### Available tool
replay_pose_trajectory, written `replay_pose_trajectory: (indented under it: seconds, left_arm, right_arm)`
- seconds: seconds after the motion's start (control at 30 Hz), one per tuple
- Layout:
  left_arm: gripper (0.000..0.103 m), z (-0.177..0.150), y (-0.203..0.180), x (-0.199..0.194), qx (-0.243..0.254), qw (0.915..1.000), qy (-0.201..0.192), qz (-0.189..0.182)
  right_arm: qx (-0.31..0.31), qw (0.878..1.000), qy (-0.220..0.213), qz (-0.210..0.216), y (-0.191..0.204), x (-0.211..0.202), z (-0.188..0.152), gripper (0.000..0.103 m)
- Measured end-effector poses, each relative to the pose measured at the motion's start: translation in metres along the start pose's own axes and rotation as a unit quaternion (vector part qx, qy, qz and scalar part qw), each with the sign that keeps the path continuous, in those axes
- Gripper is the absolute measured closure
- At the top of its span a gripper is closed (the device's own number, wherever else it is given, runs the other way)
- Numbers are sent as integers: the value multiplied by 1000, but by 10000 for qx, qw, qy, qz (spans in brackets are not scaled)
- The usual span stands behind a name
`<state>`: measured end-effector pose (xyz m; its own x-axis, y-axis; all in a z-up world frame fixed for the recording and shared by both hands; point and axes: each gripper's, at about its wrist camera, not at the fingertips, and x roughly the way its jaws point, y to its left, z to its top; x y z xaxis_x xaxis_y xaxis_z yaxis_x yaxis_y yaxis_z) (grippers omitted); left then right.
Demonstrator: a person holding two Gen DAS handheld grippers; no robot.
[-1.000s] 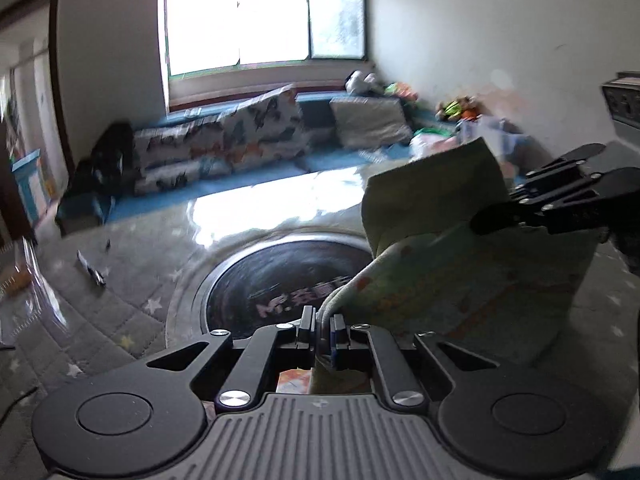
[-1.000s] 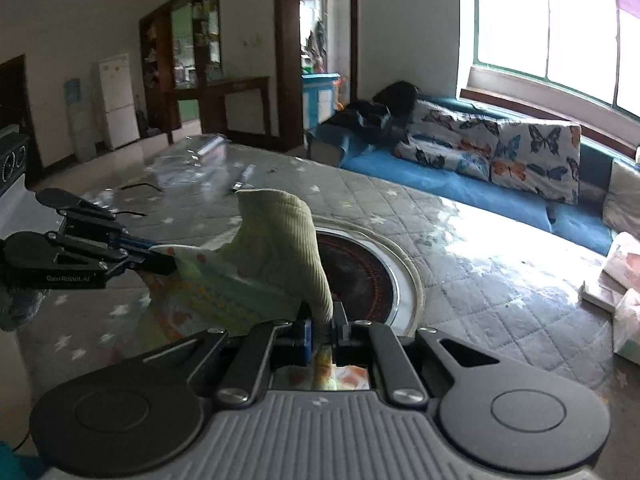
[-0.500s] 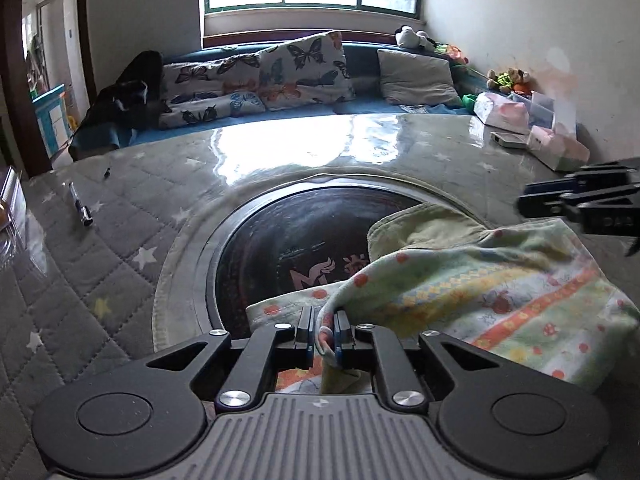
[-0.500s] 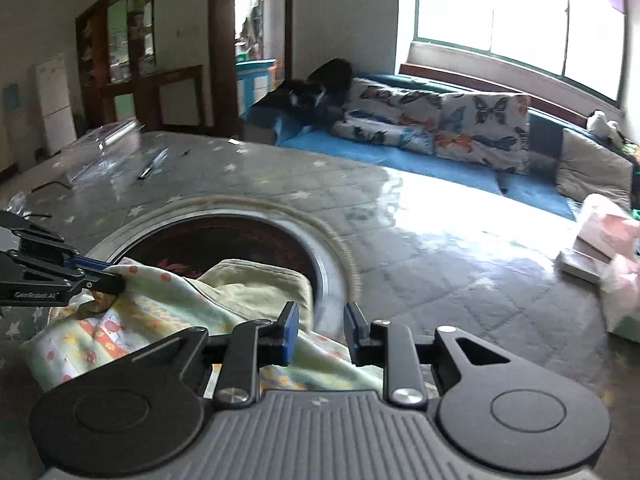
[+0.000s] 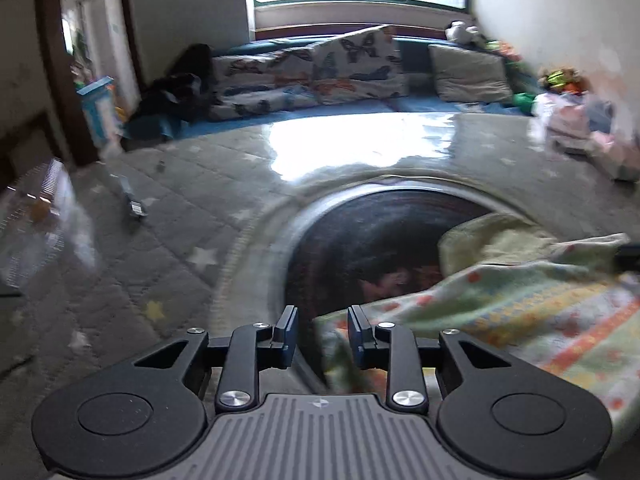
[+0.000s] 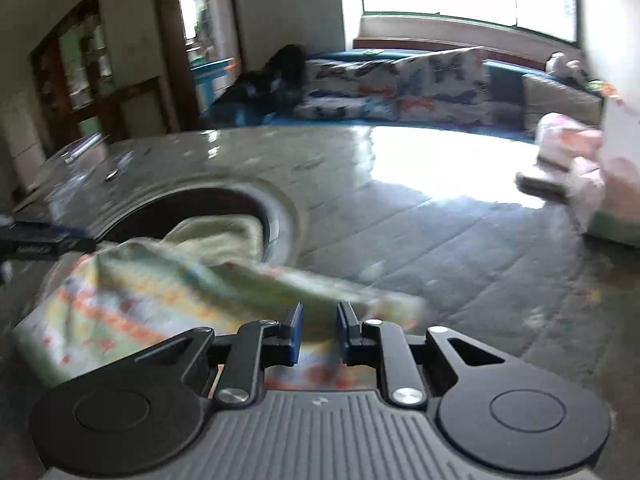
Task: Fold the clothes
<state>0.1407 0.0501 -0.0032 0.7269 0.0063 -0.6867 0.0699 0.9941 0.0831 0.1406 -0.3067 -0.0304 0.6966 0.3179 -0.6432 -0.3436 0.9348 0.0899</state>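
Observation:
A small patterned garment (image 5: 500, 312) with a pale green ribbed cuff lies folded on the quilted table, partly over the dark round inset (image 5: 380, 236). My left gripper (image 5: 322, 334) is open and empty at the garment's left edge. In the right wrist view the garment (image 6: 140, 296) lies ahead and to the left. My right gripper (image 6: 318, 330) is open and empty just above the garment's right edge. The left gripper's fingers (image 6: 44, 238) show at the far left, and the right gripper's tip (image 5: 628, 256) shows at the far right of the left wrist view.
The grey star-quilted table cover (image 5: 168, 240) spreads all around. A pen-like object (image 5: 132, 196) lies at the left. Bags and boxes (image 6: 568, 168) sit at the right edge. A sofa with butterfly cushions (image 5: 312, 68) stands behind the table.
Both grippers lowered the lifted garment onto the table. The right gripper opened first, then the left let go of the corner. Both have drawn back slightly.

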Motion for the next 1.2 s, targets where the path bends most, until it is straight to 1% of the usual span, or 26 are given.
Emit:
replay_pose_trajectory:
  seconds: [0.03,0.1,0.17,0.27,0.37,0.47,0.53,0.63,0.73,0.87,1.0,1.2]
  left_arm:
    - [74,1,2,-1,-63,10000,-1,16]
    - [74,3,4,-7,-243,9997,-9,-73]
    - [74,6,-2,-17,-296,9989,-104,-337]
    - [74,10,-19,-29,-242,9963,-179,-809]
    - [74,14,-38,-29,-180,9922,-143,-1229]
    - [74,17,-56,-19,-90,9883,-44,-1519]
    - [74,19,-63,-6,-139,9871,79,-1596]
    - [76,20,-65,9,-264,9872,154,-1567]
    - [76,21,-64,8,-353,9868,125,-1573]
    - [76,14,-64,-10,-256,9865,55,-1617]
    - [76,0,-69,-34,-88,9849,-14,-1729]
    - [76,-33,-82,-71,239,9822,-261,-1844]
  right_arm:
    - [3,10000,-23,-20,0,-1,2,85]
    - [-35,10000,-51,59,2,-4,6,85]
    - [-132,9996,-53,235,12,-4,10,85]
    - [-282,9984,10,486,29,4,15,85]
    - [-347,9978,98,558,41,20,19,85]
    - [-387,9972,189,604,52,37,23,85]
    - [-388,9975,232,538,54,46,25,84]
    - [-378,9978,260,479,53,49,26,83]
    - [-423,9976,226,498,54,39,24,82]
    - [-649,9954,138,685,62,12,15,79]
    - [-899,9919,78,891,77,-12,1,79]
    - [-1436,9851,-41,941,105,-36,-25,78]
